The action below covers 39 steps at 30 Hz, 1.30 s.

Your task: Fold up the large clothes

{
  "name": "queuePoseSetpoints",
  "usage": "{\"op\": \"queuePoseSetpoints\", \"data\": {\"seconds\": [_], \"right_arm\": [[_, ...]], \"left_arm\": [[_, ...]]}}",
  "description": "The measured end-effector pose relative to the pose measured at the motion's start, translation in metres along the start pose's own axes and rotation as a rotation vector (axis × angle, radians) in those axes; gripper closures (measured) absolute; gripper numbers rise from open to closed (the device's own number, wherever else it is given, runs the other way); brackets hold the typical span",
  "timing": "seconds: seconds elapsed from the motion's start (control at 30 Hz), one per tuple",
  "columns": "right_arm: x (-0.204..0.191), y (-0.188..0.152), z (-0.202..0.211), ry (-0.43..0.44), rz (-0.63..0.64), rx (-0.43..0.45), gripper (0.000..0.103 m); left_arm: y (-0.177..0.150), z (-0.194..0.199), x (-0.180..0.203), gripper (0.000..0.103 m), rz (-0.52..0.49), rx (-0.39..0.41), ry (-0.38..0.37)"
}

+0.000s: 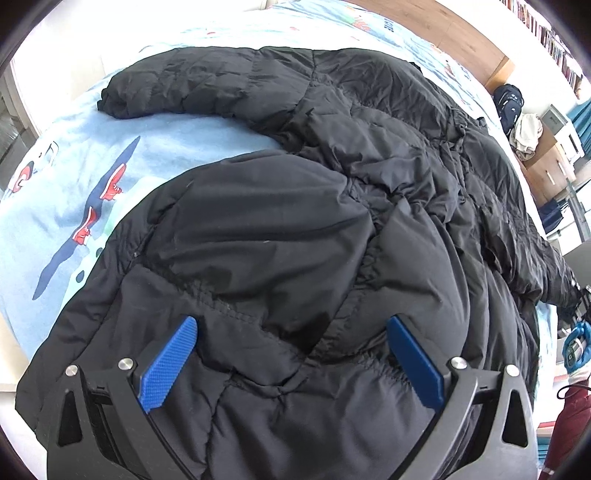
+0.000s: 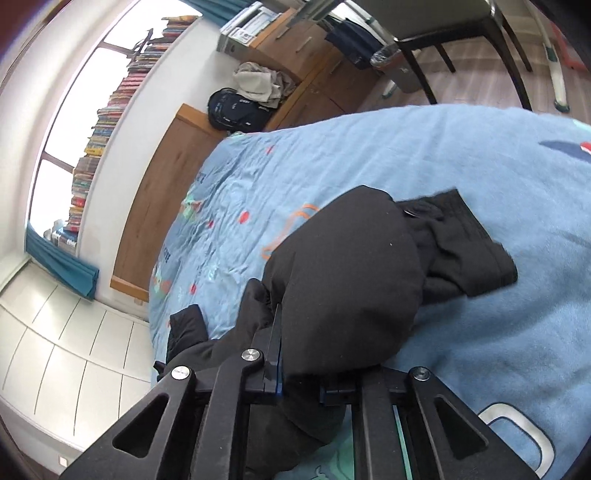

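Note:
A large black puffer jacket (image 1: 332,206) lies spread over a light blue bed cover (image 1: 74,177). One sleeve (image 1: 177,88) stretches out to the far left. My left gripper (image 1: 291,328) is open, its blue fingers (image 1: 170,365) wide apart just above the jacket's near part. In the right wrist view my right gripper (image 2: 295,354) is shut on the jacket's other sleeve (image 2: 347,273), whose cuff (image 2: 465,240) lies on the bed cover (image 2: 480,155). The right finger is hidden by the fabric.
A wooden headboard (image 2: 166,192) stands at the bed's far end. A dark backpack (image 2: 236,110) and a pale cloth (image 2: 258,85) sit on a wooden cabinet. A chair (image 2: 443,33) and a bin (image 2: 395,66) stand on the floor beyond the bed.

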State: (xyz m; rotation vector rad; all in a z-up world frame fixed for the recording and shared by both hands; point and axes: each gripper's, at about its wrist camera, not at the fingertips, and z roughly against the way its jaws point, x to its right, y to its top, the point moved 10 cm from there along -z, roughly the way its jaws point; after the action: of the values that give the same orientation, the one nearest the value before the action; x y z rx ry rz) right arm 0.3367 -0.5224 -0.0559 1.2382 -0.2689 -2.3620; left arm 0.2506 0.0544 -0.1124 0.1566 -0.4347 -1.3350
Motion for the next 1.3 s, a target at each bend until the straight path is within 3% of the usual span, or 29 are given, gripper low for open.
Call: {"op": "queuePoseSetpoints", "data": {"seconds": [0.13, 0.27, 0.37, 0.6, 0.83, 0.97, 1.1, 1.3], "right_arm": [[-0.064, -0.009, 0.009, 0.055, 0.126, -0.005, 0.091], [-0.137, -0.041, 0.015, 0.104, 0.301, -0.04, 0.091], [-0.192, -0.084, 0.008, 0.132, 0.444, -0.091, 0.091], [-0.254, -0.203, -0.033, 0.138, 0.63, -0.255, 0.091], [-0.25, -0.323, -0.07, 0.062, 0.844, -0.42, 0.091], [-0.225, -0.365, -0.085, 0.01, 0.935, -0.487, 0.091], [-0.209, -0.372, -0.083, -0.006, 0.97, -0.511, 0.09], [-0.199, -0.38, -0.056, 0.04, 1.025, -0.529, 0.09]], "left_arm": [[0.001, 0.006, -0.008, 0.0, 0.0, 0.024, -0.016], [0.006, 0.018, -0.019, 0.0, 0.001, 0.076, -0.017], [0.01, 0.025, -0.029, 0.0, 0.024, 0.1, -0.043], [0.011, 0.03, -0.062, 0.0, 0.027, 0.104, -0.044], [0.012, 0.029, -0.099, 0.0, 0.089, 0.108, -0.044], [0.012, 0.025, -0.11, 0.0, 0.091, 0.107, -0.017], [0.015, 0.024, -0.105, 0.0, 0.072, 0.104, -0.018], [0.025, 0.017, -0.058, 0.0, -0.011, 0.083, -0.07]]}}
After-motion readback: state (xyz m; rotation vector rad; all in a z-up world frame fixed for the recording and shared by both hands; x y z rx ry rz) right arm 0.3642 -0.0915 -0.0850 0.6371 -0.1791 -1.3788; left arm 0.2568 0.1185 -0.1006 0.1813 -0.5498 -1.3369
